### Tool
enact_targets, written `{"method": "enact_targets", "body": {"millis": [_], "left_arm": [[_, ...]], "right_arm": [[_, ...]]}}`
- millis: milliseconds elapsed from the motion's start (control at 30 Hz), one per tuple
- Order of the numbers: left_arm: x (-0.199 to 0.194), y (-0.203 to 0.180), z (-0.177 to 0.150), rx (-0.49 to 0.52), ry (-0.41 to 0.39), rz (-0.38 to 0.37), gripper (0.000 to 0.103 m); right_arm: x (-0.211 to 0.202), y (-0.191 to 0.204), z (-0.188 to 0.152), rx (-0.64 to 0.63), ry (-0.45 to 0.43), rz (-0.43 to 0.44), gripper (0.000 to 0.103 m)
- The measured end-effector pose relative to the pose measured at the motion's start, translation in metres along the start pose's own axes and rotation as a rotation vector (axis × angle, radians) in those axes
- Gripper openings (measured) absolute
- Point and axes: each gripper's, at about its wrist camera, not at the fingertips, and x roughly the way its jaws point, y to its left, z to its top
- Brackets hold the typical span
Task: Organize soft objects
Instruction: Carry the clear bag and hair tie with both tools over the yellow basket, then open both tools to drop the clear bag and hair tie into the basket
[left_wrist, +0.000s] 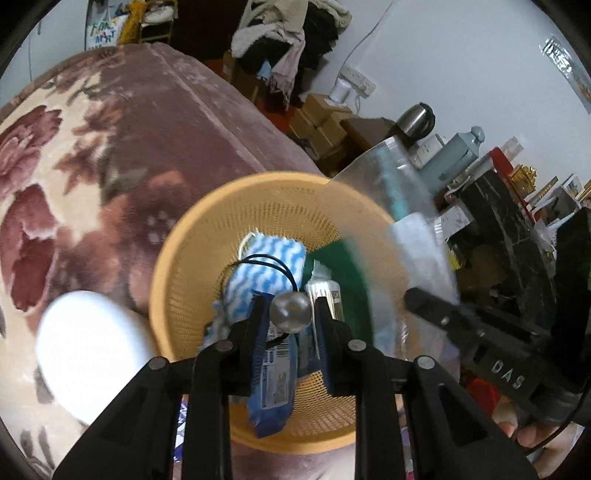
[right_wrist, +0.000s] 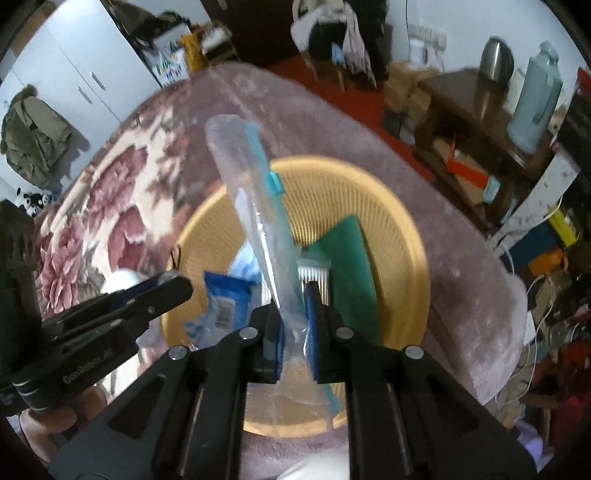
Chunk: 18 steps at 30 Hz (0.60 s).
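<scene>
Over floral blanket and orange basket: left jaws spread, right jaws pinching clear bag.

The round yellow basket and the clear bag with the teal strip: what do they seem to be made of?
The round yellow basket looks like moulded plastic with a matte finish: its wall is a fine, regular lattice under a smooth solid rim. The clear bag with the teal strip looks like thin, glossy plastic film: it is see-through, wrinkled and shiny, and the strip carries a small teal slider, probably a zip closure.
</scene>
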Motion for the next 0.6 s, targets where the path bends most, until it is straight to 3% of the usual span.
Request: {"method": "enact_targets", "body": {"millis": [33, 67, 167, 233, 600], "left_arm": [[0.005, 0.000, -0.002, -0.007, 0.012, 0.005, 0.054], [0.007, 0.001, -0.003, -0.019, 0.017, 0.001, 0.073], [0.004, 0.007, -0.004, -0.045, 0.000, -0.005, 0.091], [-0.001, 0.012, -0.004, -0.064, -0.009, -0.003, 0.097], [-0.013, 0.025, -0.006, -0.063, -0.034, 0.058, 0.102]], "right_arm": [[0.005, -0.002, -0.001, 0.003, 0.024, 0.001, 0.021], [0.006, -0.006, -0.004, 0.008, 0.032, 0.004, 0.040], [0.003, -0.019, -0.008, 0.049, 0.012, -0.015, 0.085], [-0.001, -0.030, -0.009, 0.079, -0.003, 0.015, 0.096], [-0.011, -0.035, -0.014, 0.099, -0.072, 0.027, 0.103]]}}
